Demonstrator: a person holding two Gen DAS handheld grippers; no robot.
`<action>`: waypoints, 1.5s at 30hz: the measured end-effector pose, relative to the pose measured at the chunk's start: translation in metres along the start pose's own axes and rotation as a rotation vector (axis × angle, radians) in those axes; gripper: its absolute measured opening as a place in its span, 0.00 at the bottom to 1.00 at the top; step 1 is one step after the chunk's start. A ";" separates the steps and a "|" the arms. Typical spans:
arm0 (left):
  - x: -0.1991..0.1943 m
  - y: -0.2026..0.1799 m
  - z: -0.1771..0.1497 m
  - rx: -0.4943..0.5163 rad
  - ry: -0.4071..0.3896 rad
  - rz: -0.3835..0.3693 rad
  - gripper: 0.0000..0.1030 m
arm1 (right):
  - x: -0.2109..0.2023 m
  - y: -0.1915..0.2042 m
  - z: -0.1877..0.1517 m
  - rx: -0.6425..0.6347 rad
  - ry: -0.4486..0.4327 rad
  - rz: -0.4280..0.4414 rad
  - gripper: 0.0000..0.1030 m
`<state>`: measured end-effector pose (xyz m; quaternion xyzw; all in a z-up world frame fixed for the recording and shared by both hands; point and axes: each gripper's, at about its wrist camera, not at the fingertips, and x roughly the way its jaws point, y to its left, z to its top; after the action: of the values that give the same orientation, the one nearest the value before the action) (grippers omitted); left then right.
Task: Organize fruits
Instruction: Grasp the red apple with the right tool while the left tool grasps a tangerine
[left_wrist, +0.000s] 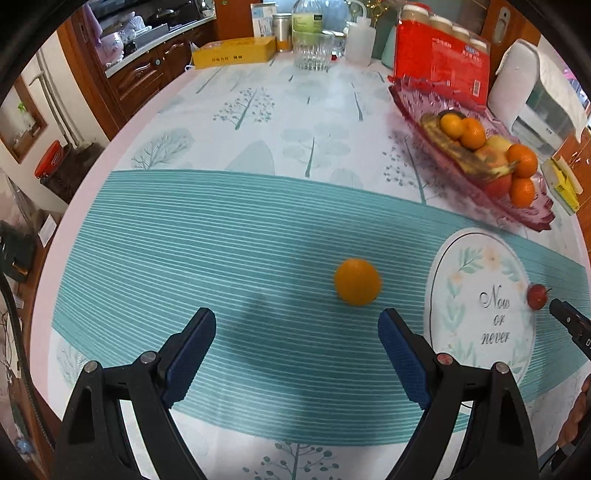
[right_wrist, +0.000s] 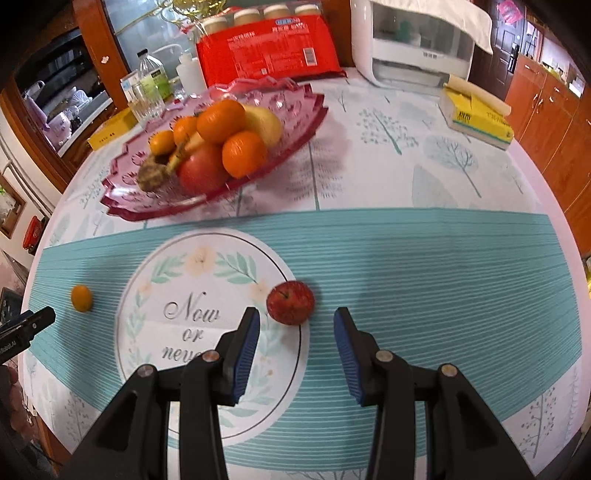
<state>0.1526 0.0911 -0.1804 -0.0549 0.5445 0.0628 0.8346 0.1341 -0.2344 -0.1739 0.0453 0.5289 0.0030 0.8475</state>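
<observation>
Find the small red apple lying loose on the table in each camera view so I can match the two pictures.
Left wrist view: the small red apple sits at the far right edge, just right of the round "Now or never" print.
Right wrist view: the apple is central, just ahead of the open right tongs, on the print's right rim.
Shared landmark: the "Now or never" print.
</observation>
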 end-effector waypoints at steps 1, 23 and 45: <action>0.004 -0.002 0.000 0.004 0.001 0.001 0.86 | 0.003 0.000 0.000 0.002 0.005 -0.001 0.41; 0.051 -0.035 0.012 0.007 0.045 -0.052 0.64 | 0.039 0.008 0.012 -0.040 0.021 -0.003 0.41; 0.037 -0.050 0.003 0.012 0.040 -0.166 0.31 | 0.034 0.026 -0.004 -0.114 -0.009 0.051 0.33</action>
<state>0.1778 0.0440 -0.2119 -0.0961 0.5551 -0.0107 0.8261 0.1463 -0.2065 -0.2038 0.0106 0.5229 0.0543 0.8506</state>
